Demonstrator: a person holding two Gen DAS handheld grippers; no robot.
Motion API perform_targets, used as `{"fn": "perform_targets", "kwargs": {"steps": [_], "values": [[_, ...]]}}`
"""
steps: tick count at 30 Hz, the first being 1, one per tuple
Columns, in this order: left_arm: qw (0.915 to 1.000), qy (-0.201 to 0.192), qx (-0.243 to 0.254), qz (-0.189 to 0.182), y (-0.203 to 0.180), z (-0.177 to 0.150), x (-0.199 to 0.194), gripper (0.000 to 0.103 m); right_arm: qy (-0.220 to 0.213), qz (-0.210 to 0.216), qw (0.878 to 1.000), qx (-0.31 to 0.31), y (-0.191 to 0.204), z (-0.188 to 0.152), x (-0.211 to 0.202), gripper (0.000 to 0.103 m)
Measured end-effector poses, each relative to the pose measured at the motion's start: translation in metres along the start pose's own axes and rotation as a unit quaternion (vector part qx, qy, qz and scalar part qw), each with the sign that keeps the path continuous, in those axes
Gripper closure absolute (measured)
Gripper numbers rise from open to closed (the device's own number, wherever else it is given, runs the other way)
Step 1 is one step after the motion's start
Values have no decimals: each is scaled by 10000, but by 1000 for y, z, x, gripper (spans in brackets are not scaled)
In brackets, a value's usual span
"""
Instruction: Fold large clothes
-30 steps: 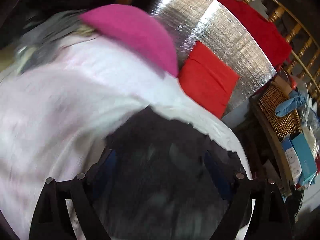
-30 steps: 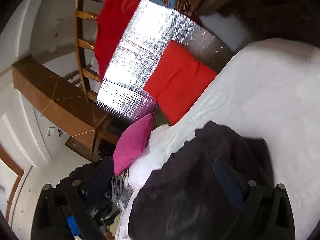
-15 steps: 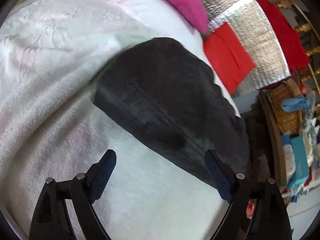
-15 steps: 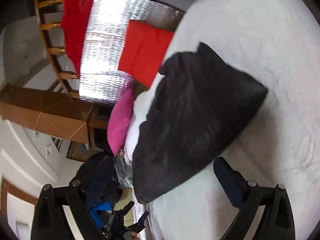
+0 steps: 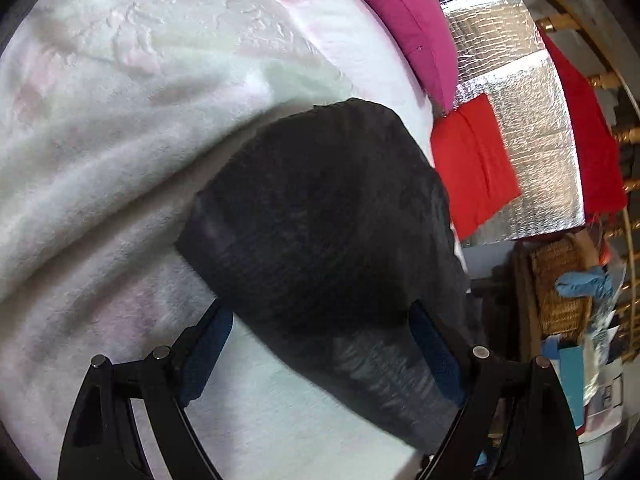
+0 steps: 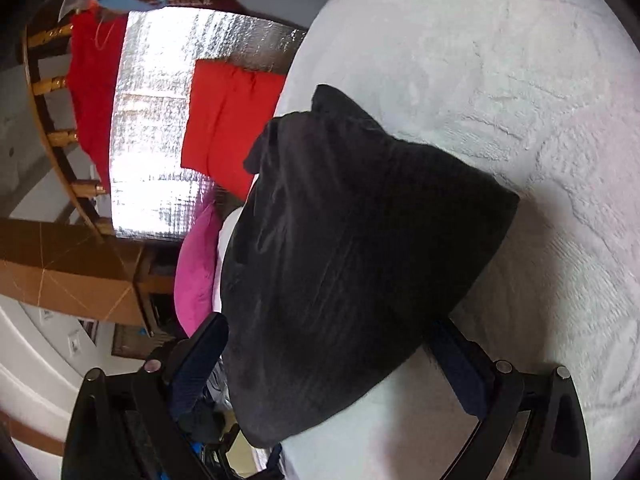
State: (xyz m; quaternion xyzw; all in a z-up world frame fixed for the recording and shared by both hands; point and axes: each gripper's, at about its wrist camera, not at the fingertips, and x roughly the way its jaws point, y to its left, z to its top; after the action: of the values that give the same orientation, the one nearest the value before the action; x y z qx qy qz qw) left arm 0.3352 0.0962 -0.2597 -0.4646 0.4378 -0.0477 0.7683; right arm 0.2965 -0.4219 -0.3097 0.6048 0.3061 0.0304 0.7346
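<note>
Fingers [image 5: 208,344] of the left gripper [image 5: 324,354] stand spread wide, one on each side of the near edge of the black garment [image 5: 320,224], and the blue pads do not seem to press on the cloth. On the right gripper [image 6: 332,364] the fingers [image 6: 200,360] are also spread, with the garment between them and partly covering the right pad; I see no pinch there.

The black garment is already folded into a thick, compact packet of several layers. It lies on the white blanket [image 5: 100,152] of the bed, close to the bed's side edge. The cloth is dark and matte, with a fine ribbed or knitted look, and one small corner sticks up at the far end.

I judge it soft and limp, not slippery and not fragile, and rather light for its size. The layers will probably slide apart if only the top one is taken. A better hold would be at the two near corners, with the fingers around the full thickness.

Farther out are a pink pillow [image 5: 404,20], a red cloth [image 5: 472,160] on a silver foil mat [image 5: 532,92], and a wicker basket [image 5: 560,280].
</note>
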Motion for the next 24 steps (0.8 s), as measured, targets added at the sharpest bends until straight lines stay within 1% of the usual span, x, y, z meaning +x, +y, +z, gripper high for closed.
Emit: {"fn": "perform_targets", "kwargs": {"steps": [5, 8, 11, 13, 14, 15, 16, 18, 19, 21, 24], "values": [[9995, -115, -252, -163, 4, 6, 11, 13, -103, 73, 9998, -121, 6, 12, 11, 2], [9988, -143, -382, -260, 6, 9, 10, 13, -305, 136, 9993, -143, 11, 17, 19, 1], [9983, -136, -448, -340, 6, 13, 12, 13, -473, 55, 9984, -288, 16, 21, 25, 1], [9975, -156, -537, -432, 9, 16, 12, 15, -577, -1, 9976, -372, 21, 21, 29, 1], [9974, -170, -561, -428, 9, 17, 12, 18, -629, -26, 9971, -420, 23, 21, 30, 3], [9974, -186, -569, -391, 10, 17, 13, 25, -686, -73, 9965, -466, 24, 21, 30, 8], [9975, -217, -568, -372, 11, 18, 13, 29, -722, -144, 9960, -508, 25, 21, 31, 12], [9976, -255, -533, -352, 11, 19, 14, 40, -752, -395, 9944, -624, 24, 22, 32, 40], [9979, -262, -477, -339, 11, 19, 15, 42, -720, -446, 9944, -633, 23, 23, 32, 44], [9987, -272, -332, -281, 8, 19, 15, 55, -691, -455, 9947, -607, 21, 24, 31, 51], [9990, -363, -180, -212, 1, 16, 11, 63, -750, -530, 9917, -896, 33, 20, 26, 60]]}}
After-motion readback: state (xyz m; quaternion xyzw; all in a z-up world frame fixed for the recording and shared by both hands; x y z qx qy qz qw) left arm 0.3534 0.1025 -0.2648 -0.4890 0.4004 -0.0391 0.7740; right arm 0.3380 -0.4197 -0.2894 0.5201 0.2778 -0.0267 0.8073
